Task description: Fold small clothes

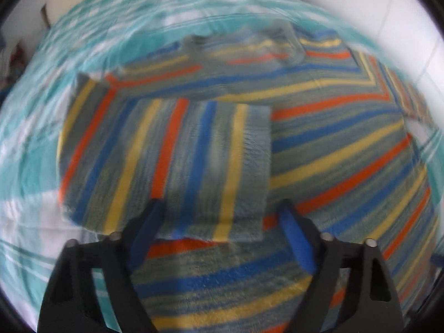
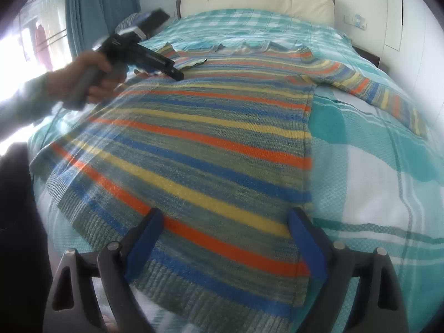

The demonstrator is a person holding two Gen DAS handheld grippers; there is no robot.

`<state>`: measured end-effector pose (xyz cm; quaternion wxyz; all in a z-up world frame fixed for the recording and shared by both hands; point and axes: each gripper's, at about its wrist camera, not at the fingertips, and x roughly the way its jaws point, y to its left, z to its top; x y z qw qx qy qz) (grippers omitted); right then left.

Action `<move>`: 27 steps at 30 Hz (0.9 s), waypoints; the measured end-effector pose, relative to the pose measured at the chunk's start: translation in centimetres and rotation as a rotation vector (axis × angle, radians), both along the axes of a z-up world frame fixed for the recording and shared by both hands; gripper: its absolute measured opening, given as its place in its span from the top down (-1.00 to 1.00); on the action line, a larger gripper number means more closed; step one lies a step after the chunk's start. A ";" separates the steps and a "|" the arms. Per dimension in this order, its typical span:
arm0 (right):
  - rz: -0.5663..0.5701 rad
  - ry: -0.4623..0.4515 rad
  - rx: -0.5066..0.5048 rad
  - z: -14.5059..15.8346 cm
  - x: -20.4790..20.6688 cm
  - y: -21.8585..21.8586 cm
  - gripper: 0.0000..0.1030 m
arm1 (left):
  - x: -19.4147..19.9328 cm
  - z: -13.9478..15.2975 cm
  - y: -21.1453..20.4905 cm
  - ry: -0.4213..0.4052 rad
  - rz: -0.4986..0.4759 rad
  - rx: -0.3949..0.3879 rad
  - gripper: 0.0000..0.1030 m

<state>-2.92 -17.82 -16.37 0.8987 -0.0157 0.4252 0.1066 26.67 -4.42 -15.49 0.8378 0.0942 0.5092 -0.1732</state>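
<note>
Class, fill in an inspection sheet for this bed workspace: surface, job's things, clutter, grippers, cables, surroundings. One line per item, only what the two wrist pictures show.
Surface: bed with teal and white checked cover.
Job's things: striped sweater lying flat; left sleeve folded across the body, right sleeve stretched out on the cover.
Clutter: nothing seen.
Grippers: left gripper open above the folded sleeve; right gripper open over the hem. Neither holds cloth.
Cables: nothing seen.
Surroundings: cream headboard, teal curtain, bright window at left.

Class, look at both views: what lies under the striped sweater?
The striped sweater lies on a teal-and-white checked bedspread, visible all round it. Whatever is directly beneath the sweater is covered and cannot be seen.
</note>
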 end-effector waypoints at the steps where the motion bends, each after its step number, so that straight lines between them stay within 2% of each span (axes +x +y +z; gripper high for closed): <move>1: 0.000 -0.002 0.004 0.0 0.0 -0.1 -0.77 | 0.0 0.3 0.6 -0.013 0.023 -0.002 0.39; 2: 0.002 -0.003 0.006 0.0 0.2 0.0 -0.78 | 0.2 0.8 1.5 -0.022 0.050 0.011 0.78; 3: 0.001 -0.003 0.010 -0.1 0.3 0.1 -0.80 | 0.3 1.5 2.5 -0.023 0.076 -0.007 0.86; 6: 0.004 -0.008 -0.002 -0.1 0.3 0.3 -0.81 | 0.7 4.9 9.8 -0.067 0.257 -0.198 0.86; 9: 0.005 -0.014 -0.009 -0.1 0.3 0.4 -0.82 | 1.1 6.7 21.1 -0.091 0.553 -0.390 0.86; 11: 0.003 -0.015 0.000 -0.2 0.4 0.3 -0.84 | 1.1 6.0 26.7 -0.076 0.704 -0.424 0.87; 13: 0.002 -0.015 0.005 -0.3 0.6 0.4 -0.89 | 1.2 4.5 31.0 -0.039 0.810 -0.412 0.87; 16: 0.002 -0.017 -0.007 -0.4 0.7 0.8 -0.94 | 0.9 2.2 32.3 0.018 0.812 -0.411 0.88; 20: 0.000 -0.020 -0.010 -0.5 0.8 0.8 -0.94 | 0.5 0.2 31.0 0.015 0.796 -0.379 0.88; 23: 0.003 -0.024 -0.008 -0.6 0.7 0.7 -0.94 | 0.8 -0.7 32.0 0.022 0.829 -0.440 0.87; 25: 0.004 -0.027 -0.011 -0.6 0.7 0.7 -0.94 | 0.2 -0.8 32.9 0.023 0.860 -0.496 0.78; 27: 0.005 -0.028 -0.011 -0.6 0.7 0.7 -0.94 | -0.4 -0.6 33.8 0.021 0.888 -0.516 0.71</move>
